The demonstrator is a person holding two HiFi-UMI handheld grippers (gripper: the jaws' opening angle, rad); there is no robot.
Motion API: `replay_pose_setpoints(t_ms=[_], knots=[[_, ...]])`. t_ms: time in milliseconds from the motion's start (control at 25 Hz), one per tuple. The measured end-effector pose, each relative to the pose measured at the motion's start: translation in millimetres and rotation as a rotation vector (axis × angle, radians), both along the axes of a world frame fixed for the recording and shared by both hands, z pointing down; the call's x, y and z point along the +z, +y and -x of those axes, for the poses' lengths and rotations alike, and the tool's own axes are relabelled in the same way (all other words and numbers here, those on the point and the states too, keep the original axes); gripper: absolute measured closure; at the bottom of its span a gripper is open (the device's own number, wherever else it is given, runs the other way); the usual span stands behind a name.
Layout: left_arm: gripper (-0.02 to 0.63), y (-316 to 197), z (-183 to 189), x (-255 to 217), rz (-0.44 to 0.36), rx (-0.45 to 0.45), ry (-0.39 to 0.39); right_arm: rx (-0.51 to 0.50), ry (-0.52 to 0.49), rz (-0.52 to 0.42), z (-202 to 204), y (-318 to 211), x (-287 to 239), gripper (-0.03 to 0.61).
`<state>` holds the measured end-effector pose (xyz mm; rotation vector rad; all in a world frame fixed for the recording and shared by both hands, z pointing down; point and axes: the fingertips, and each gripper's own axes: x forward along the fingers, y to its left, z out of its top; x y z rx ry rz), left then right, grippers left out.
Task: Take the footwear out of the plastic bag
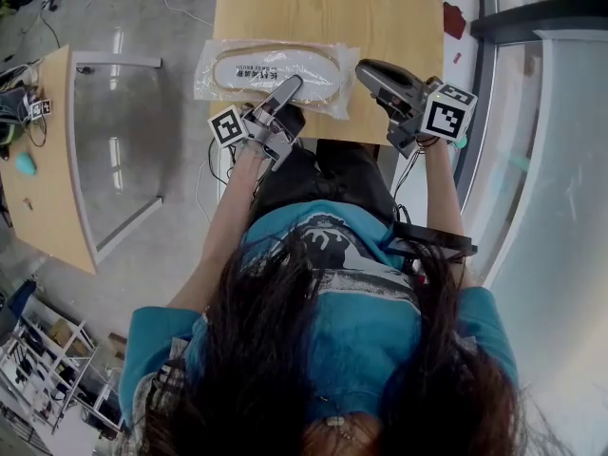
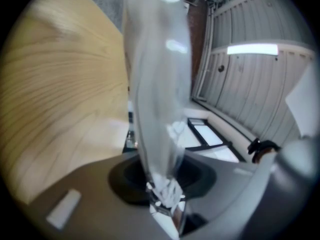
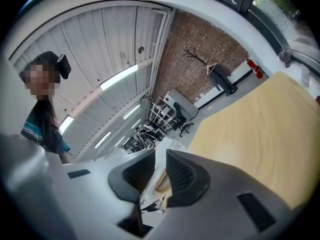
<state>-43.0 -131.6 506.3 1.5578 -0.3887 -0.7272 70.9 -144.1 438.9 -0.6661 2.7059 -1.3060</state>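
Wooden table [image 1: 380, 8] fills the top centre of the head view, pale grain, with grey floor on both sides. A second wooden desk [image 1: 52, 160] stands apart at the left edge and carries cables and a small teal object [image 1: 26, 163]. The person [image 1: 351, 321], in a teal shirt with long dark hair, sits at the table's near edge with both forearms reaching forward. The plastic bag [image 1: 211, 76] is clear and lies flat near that edge, long side across the view. The footwear [image 1: 275, 69] is inside it: a flat white sole shape with a tan rim and dark print, wholly enclosed by the film. Left gripper [image 1: 293, 85] comes in over the bag's near edge around its middle. In the left gripper view its jaws are clamped on a bunched fold of the clear film, which rises straight up out of the pads with the table behind it on the left. Right gripper [image 1: 366, 69] sits at the bag's right-hand end, with its tips just at the film's edge. In the right gripper view its jaws stand close together with only a narrow slot between them. A thin whitish sheet with a tan streak fills that slot, which reads as the bag's end pinched there; the contact is small and not sharp. Marker cubes: the left cube [image 1: 228, 124] is by the left wrist and the right cube [image 1: 446, 112] by the right wrist. Another person [image 3: 47, 124] is visible far off in the right gripper view.
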Motion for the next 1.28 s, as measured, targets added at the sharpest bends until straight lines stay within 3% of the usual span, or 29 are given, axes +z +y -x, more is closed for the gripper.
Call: replay_pose_setpoints(t_ms=[240, 520, 720, 840, 1000, 1280], knots=[[0.506, 3.7, 5.2, -18.2, -0.014, -0.023, 0.111, -0.026, -0.013, 0.045, 7.2, 9.2, 9.5, 0.511], [0.506, 8.0, 0.1, -27.3, -0.048, 0.019, 0.093, -0.12, 0.128, -0.029, 24.9, 19.5, 19.1, 0.511], [0.506, 6.1, 1.6, -17.6, -0.035, -0.025, 0.055, -0.146, -0.017, 0.035, 16.9, 26.3, 3.5, 0.474], [0.506, 9.4, 0.2, -17.6, -0.047, -0.001, 0.027, -0.19, 0.039, 0.009, 24.7, 33.1, 12.3, 0.46], [0.506, 10.5, 5.2, -20.3, -0.034, -0.021, 0.097, -0.172, -0.054, 0.043, 24.3, 31.1, 9.7, 0.462], [0.506, 13.0, 1.7, -26.7, -0.038, -0.009, 0.12, -0.147, -0.014, 0.043, 24.6, 28.1, 11.3, 0.462]])
